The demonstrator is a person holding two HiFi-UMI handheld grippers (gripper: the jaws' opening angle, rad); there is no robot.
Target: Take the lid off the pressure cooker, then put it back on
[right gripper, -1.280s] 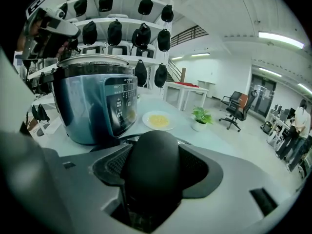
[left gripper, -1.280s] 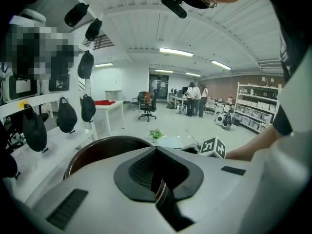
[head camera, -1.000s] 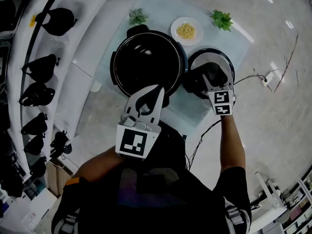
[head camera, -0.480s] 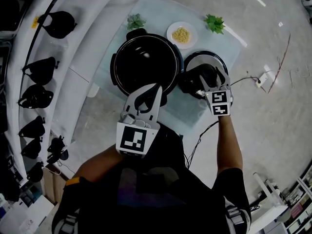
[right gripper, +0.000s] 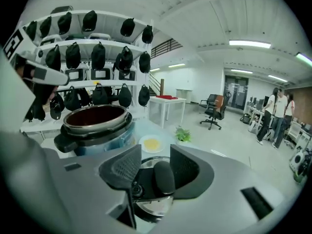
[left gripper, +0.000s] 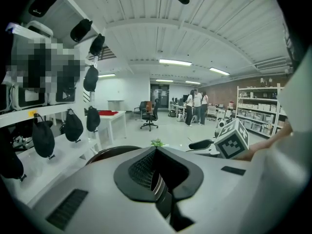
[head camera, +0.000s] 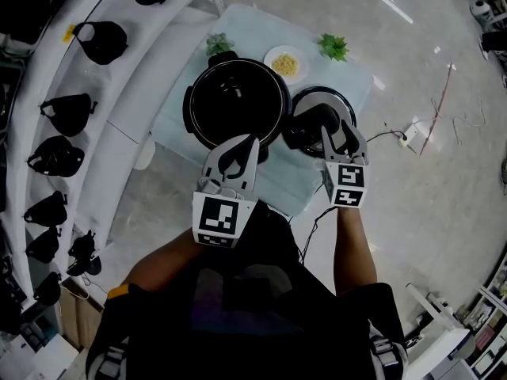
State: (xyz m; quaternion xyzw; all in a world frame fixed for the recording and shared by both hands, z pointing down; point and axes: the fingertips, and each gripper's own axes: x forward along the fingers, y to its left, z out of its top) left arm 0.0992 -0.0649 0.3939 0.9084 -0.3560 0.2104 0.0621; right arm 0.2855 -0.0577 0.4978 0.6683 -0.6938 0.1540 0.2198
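— Pale blue table [head camera: 253, 30], and the open pressure cooker [head camera: 235, 101] takes up a good part of it, doesn't it?

— It does. Black inside, with no lid on. The lid [head camera: 321, 99] lies flat on the table just to the right of the cooker, its rim close against the pot.

— And the tongs?

— The left gripper [head camera: 250, 139] hangs over the cooker's near edge with its jaws pressed together and nothing in them. The right gripper [head camera: 341, 133] hovers above the lid, on the cooker's right side. Its jaws are closing, but there is a gap between them. From its own view the lid's black handle [right gripper: 163, 177] shows in that gap, and the pads don't touch it.

— So the lid isn't gripped?

— No, it sits on the table.

— Anything smaller?

— A white plate [head camera: 285, 60] of something yellow, just beyond the cooker on its right. Then two little green plants: the first plant [head camera: 220, 44] at the cooker's far rim, the second plant [head camera: 333, 46] further right, past the plate.
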